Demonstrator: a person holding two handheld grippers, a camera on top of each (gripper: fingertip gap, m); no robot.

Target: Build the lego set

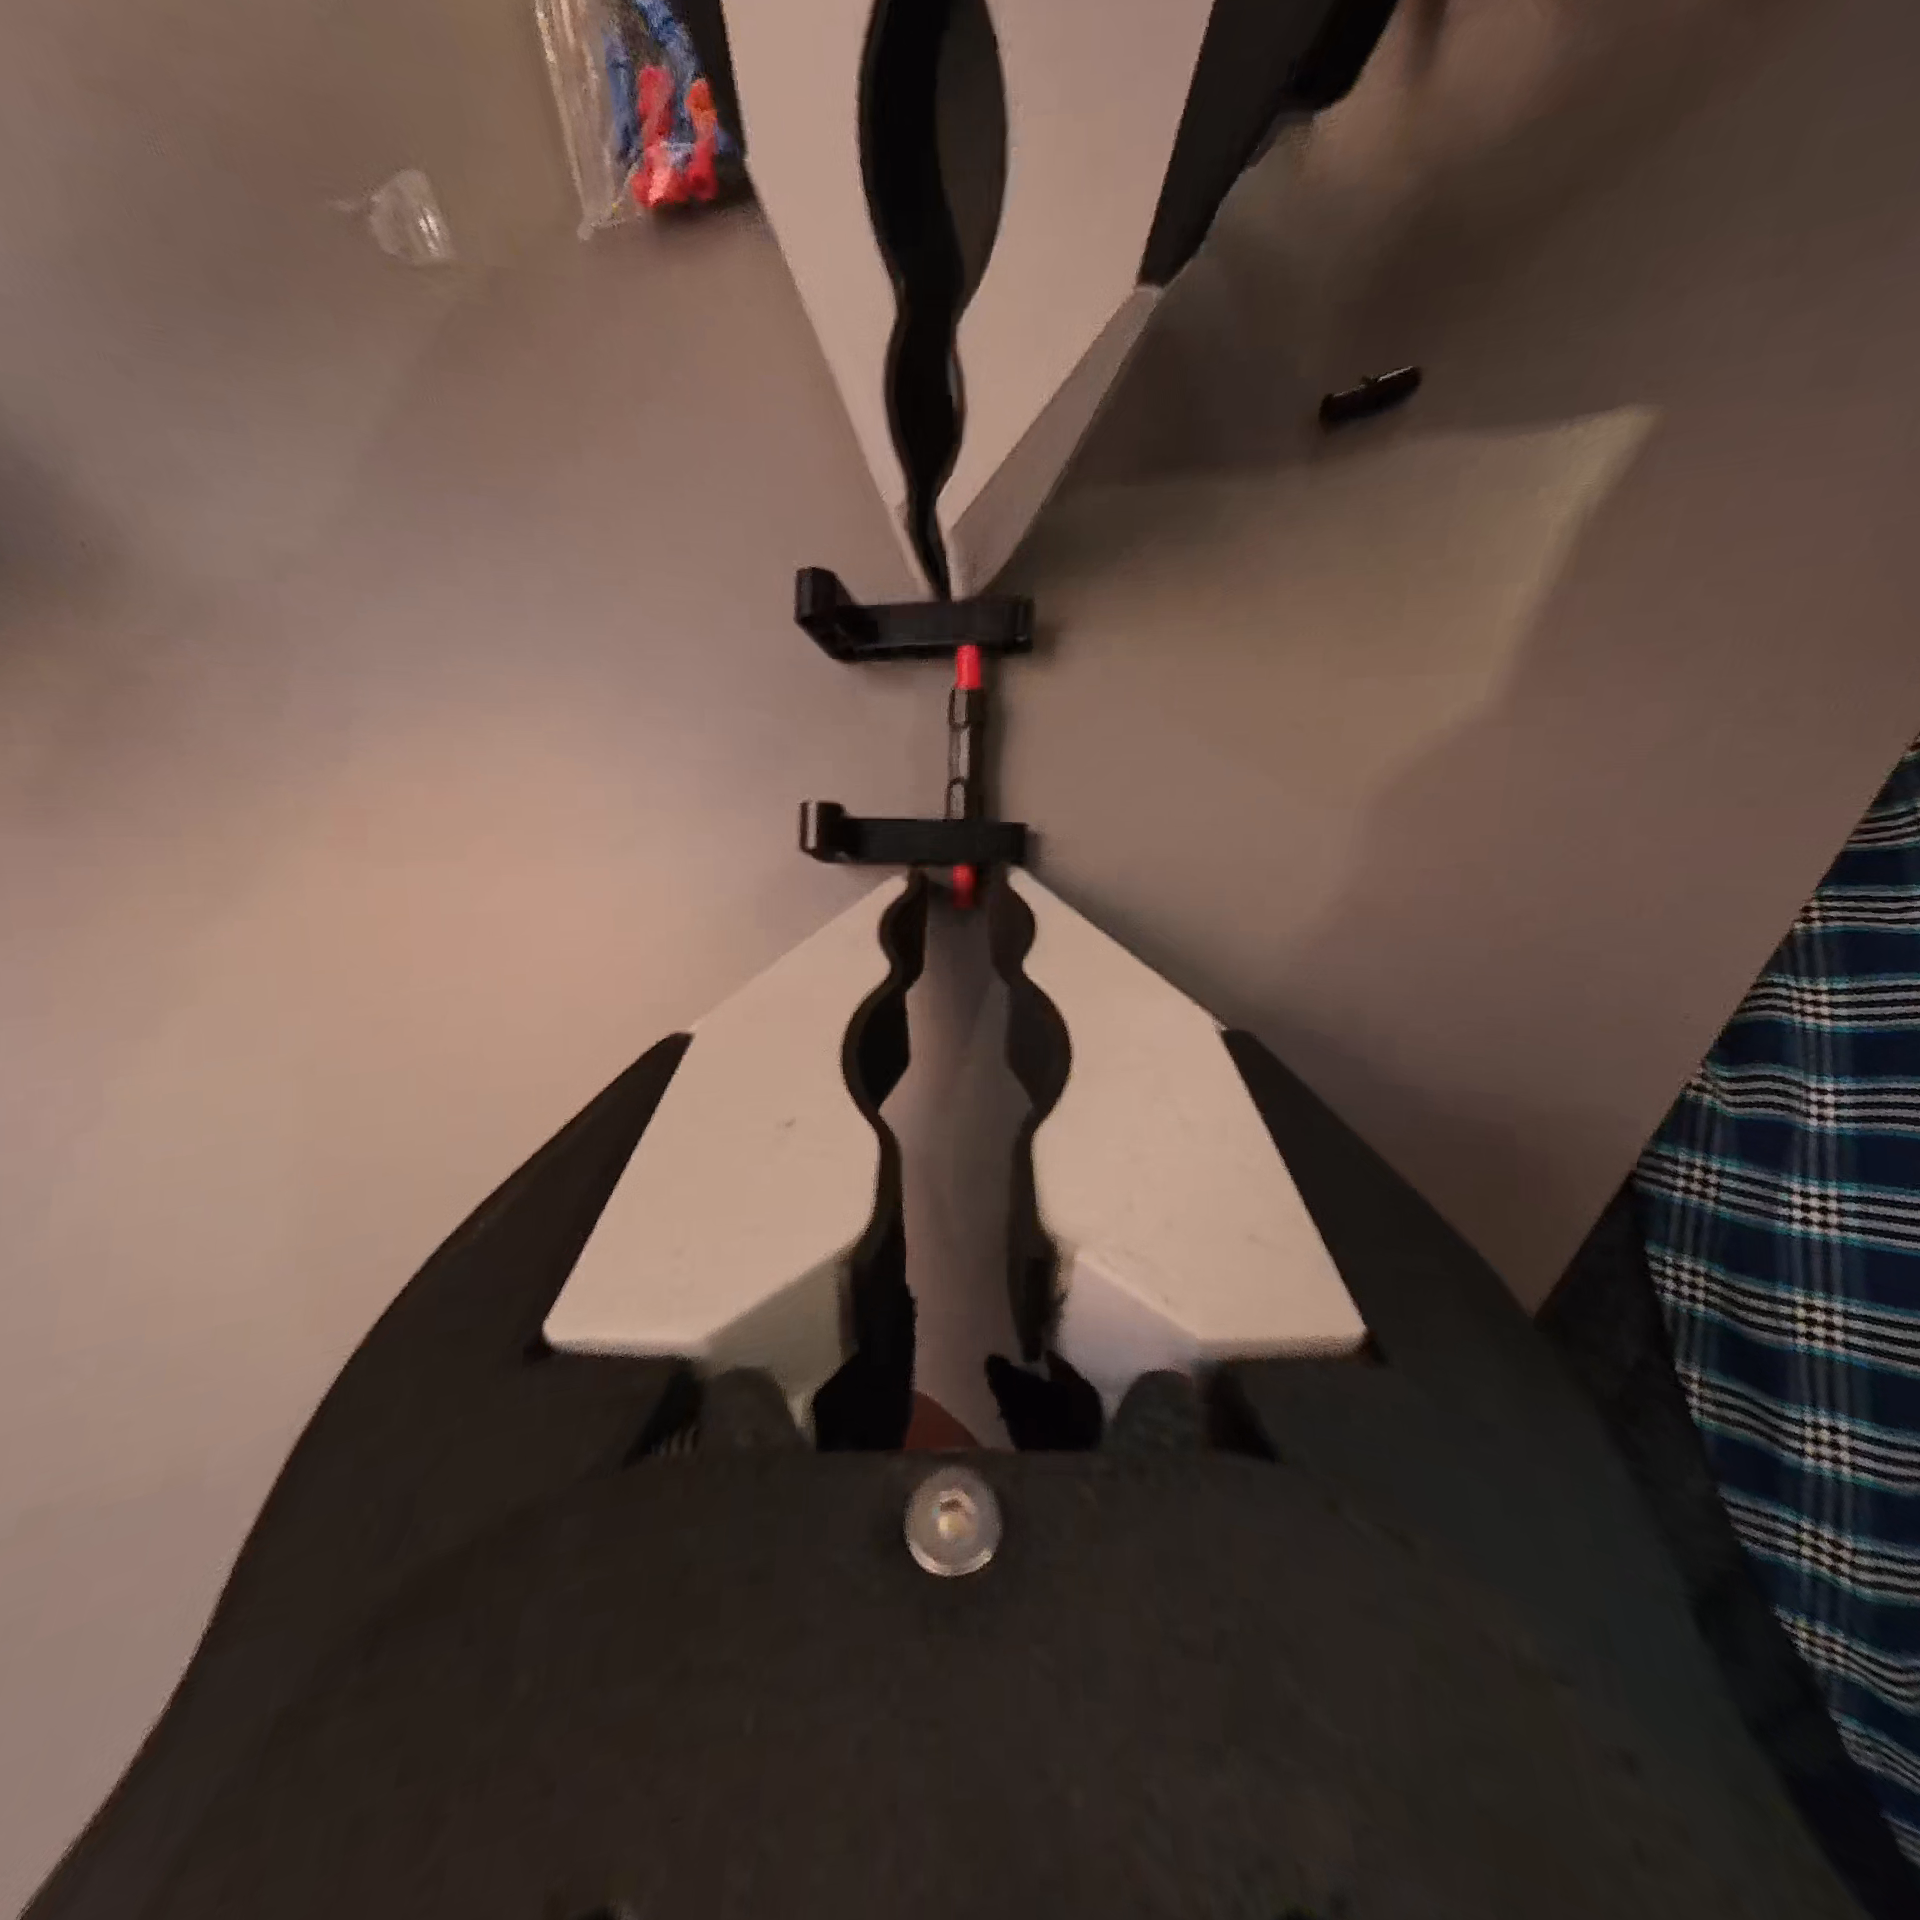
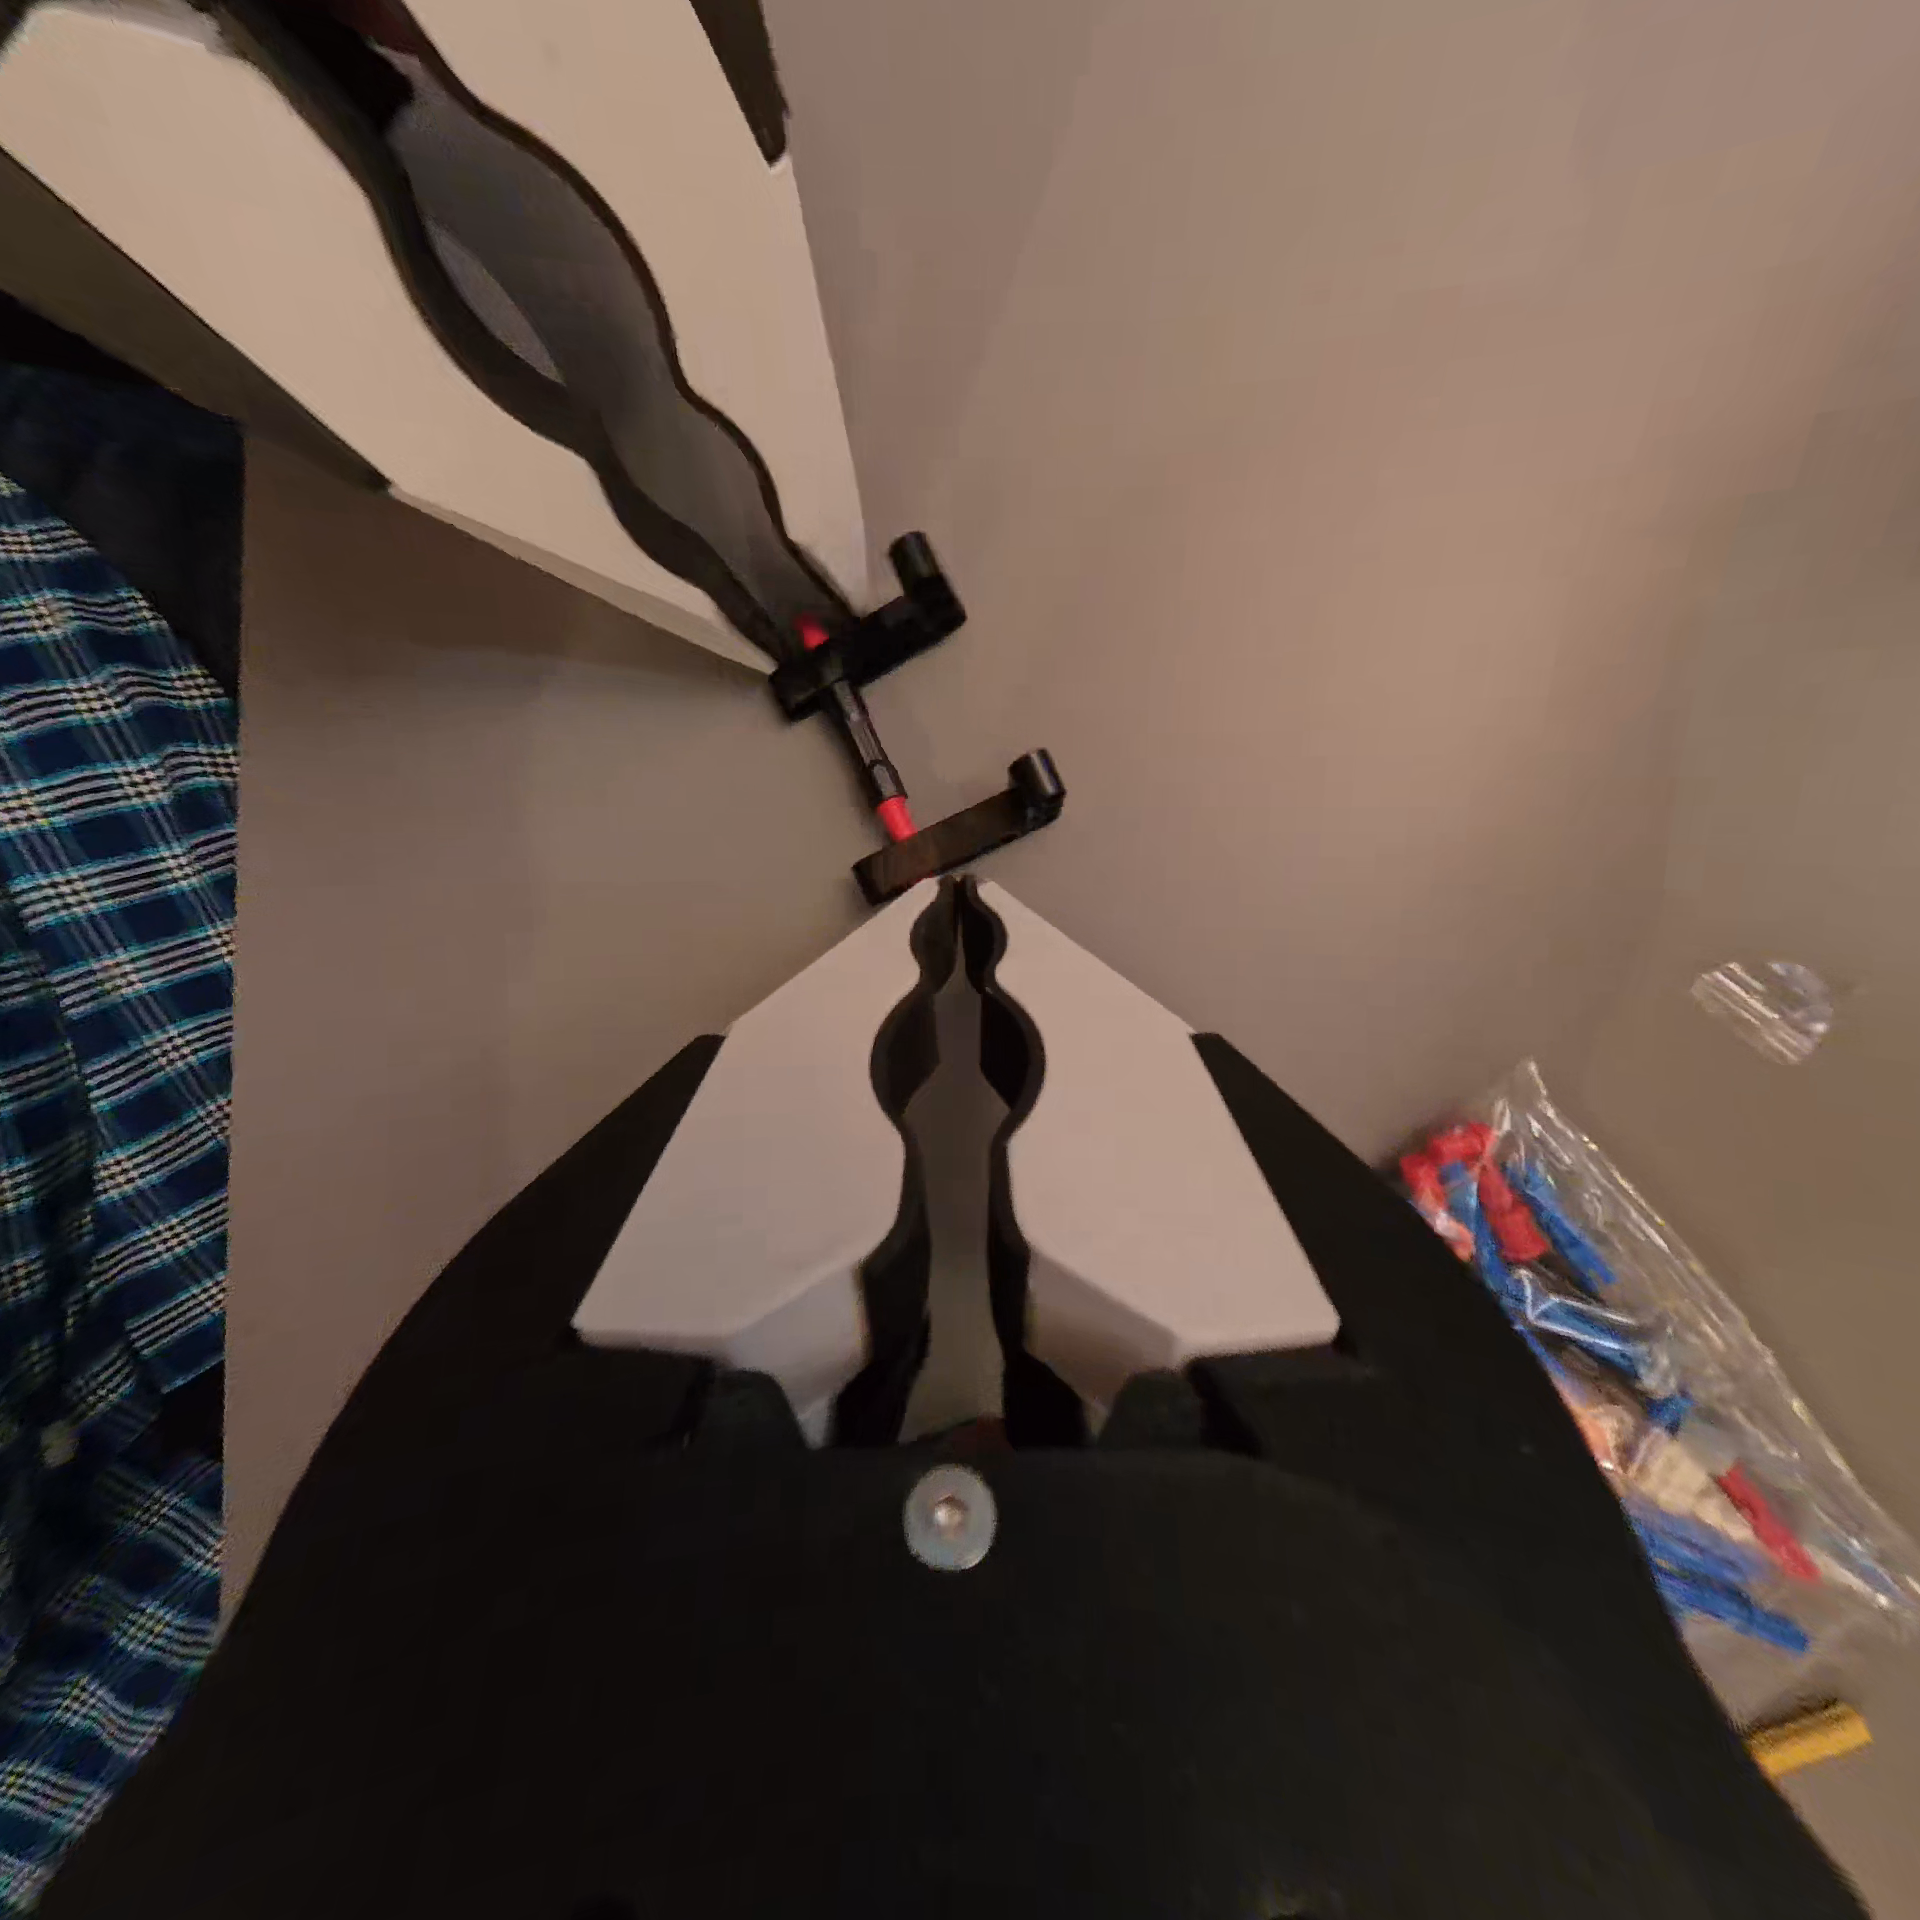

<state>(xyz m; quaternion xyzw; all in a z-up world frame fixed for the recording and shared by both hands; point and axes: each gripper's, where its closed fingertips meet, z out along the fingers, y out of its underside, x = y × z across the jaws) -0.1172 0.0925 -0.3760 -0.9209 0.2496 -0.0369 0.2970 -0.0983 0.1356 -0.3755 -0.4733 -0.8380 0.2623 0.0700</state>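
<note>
A small lego assembly is held above the grey table (image 1: 364, 727): two black L-shaped beams joined by a dark axle (image 1: 964, 732) with red ends. My left gripper (image 1: 961, 885) is shut on the red end (image 1: 964, 881) sticking through the near beam (image 1: 909, 831). My right gripper (image 1: 938, 577) comes from the top and pinches the edge of the far beam (image 1: 914, 620). In the right wrist view my right gripper (image 2: 956, 885) is shut on the edge of the near beam (image 2: 951, 836). The left gripper (image 2: 808, 623) holds the red end at the far beam (image 2: 873, 642).
A clear bag of blue and red pieces (image 1: 655, 114) (image 2: 1621, 1351) lies on the table. A scrap of clear plastic (image 1: 410, 218) (image 2: 1761, 1008) lies beside it. A loose black piece (image 1: 1369, 393) and a yellow piece (image 2: 1808, 1745) lie apart. A plaid garment (image 1: 1808, 1247) (image 2: 94, 935) borders the table. My hands' fingertips stand some 5 cm from each other. The loose black piece (image 1: 1369, 393) lies around 8 cm away from my right fingertips.
</note>
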